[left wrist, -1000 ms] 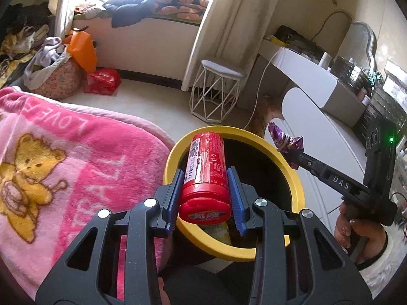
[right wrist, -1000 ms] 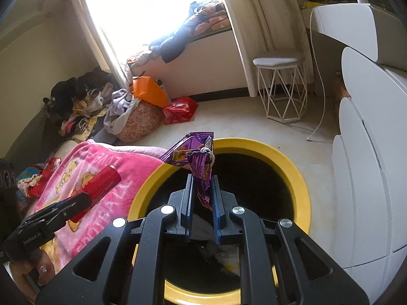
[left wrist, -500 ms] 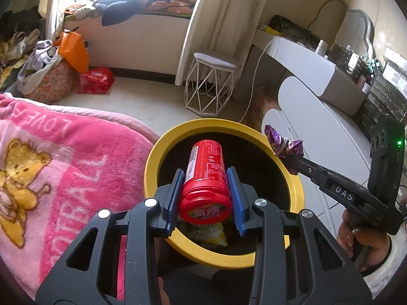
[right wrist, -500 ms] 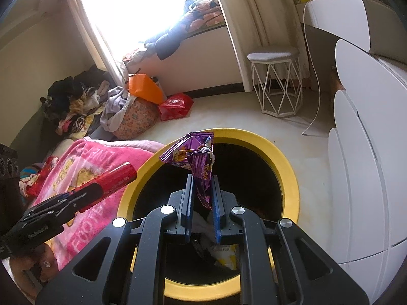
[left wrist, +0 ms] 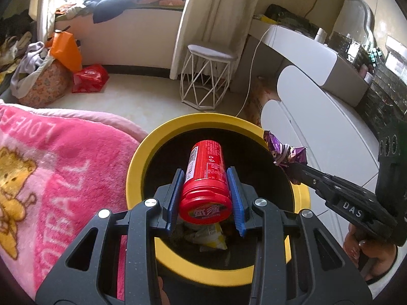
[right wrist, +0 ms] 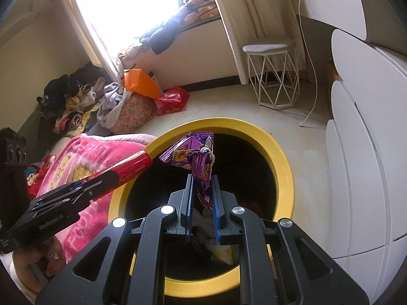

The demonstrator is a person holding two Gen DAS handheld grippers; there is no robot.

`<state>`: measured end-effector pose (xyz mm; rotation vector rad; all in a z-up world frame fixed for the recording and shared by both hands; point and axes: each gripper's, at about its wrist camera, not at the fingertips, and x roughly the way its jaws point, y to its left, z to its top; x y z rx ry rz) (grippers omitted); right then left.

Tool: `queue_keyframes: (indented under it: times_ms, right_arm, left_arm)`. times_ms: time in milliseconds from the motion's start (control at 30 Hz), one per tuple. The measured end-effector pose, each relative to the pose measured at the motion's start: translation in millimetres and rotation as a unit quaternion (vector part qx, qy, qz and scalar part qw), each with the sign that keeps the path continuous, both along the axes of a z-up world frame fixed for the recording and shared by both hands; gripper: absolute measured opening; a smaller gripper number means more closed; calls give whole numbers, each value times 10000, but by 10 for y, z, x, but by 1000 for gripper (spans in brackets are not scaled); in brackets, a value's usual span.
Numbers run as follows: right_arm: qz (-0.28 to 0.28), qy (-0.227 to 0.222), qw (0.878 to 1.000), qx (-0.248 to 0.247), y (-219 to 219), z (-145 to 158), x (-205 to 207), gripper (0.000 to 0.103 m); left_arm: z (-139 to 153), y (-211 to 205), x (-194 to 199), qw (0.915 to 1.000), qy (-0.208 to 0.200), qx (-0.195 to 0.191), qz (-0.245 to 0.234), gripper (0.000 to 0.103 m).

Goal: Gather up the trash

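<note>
A black bin with a yellow rim (left wrist: 137,157) (right wrist: 285,162) stands on the floor with wrappers at its bottom. My left gripper (left wrist: 204,178) is shut on a red canister (left wrist: 207,178), held lid-first over the bin's mouth. In the right wrist view the red canister (right wrist: 132,165) reaches in from the left over the rim. My right gripper (right wrist: 202,185) is shut on a crumpled purple snack wrapper (right wrist: 199,160), also above the opening. From the left wrist view that purple wrapper (left wrist: 285,152) hangs over the bin's right rim.
A pink blanket (left wrist: 51,178) lies right beside the bin on the left. White rounded cabinets (right wrist: 361,178) stand close on the right. A white wire stool (left wrist: 208,78), a red bag (left wrist: 89,78) and a heap of clothes (right wrist: 76,106) sit farther back on the floor.
The left gripper has carried the red canister rightward and down, from the bin's near-left rim to over its opening. The right gripper with the wrapper has barely moved.
</note>
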<state>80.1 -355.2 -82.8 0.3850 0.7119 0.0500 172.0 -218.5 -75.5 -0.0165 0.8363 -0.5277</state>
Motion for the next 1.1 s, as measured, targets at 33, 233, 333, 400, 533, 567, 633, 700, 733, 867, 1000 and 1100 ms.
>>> queue_keyframes:
  times_ms: [33, 233, 333, 400, 533, 567, 633, 700, 733, 867, 1000, 1100]
  right_arm:
    - [-1, 21, 10000, 2, -4, -5, 8, 13]
    - [-9, 172, 9999, 16, 7, -60, 37, 15]
    - [-47, 282, 9996, 30, 1, -101, 48, 20]
    - [-91, 332, 9994, 17, -20, -119, 42, 33]
    - [-144, 359, 9993, 7, -29, -126, 10, 39]
    - [-163, 360, 9992, 0, -31, -127, -1, 42]
    - [-184, 345, 9992, -3, -26, -114, -26, 46]
    - [-198, 314, 9993, -57, -15, -92, -54, 51]
    - [-195, 286, 9994, -87, -7, -77, -72, 53]
    - [-212, 190, 9994, -188, 41, -27, -136, 67]
    - [-180, 79, 9994, -289, 116, 21, -199, 79]
    - [-134, -27, 9992, -370, 212, 67, -246, 85]
  left_arm:
    - [-4, -15, 8, 10000, 9, 4, -11, 28]
    - [-54, -49, 81, 10000, 96, 18, 9, 29]
    - [-71, -29, 93, 9999, 115, 38, 46, 37]
    - [-72, -16, 92, 9999, 115, 47, 67, 43]
    - [-54, 43, 56, 9999, 115, 0, 104, 58]
    - [-47, 58, 46, 9999, 106, -12, 121, 61]
    - [-27, 98, 16, 9998, 85, -40, 180, 70]
    - [-5, 141, -14, 9997, 63, -64, 236, 78]
    - [6, 172, -34, 9996, 50, -57, 285, 84]
    - [53, 308, -109, 9989, -4, -72, 457, 92]
    - [93, 491, -206, 9976, -55, -109, 683, 92]
    - [136, 628, -286, 9963, -113, -145, 845, 92]
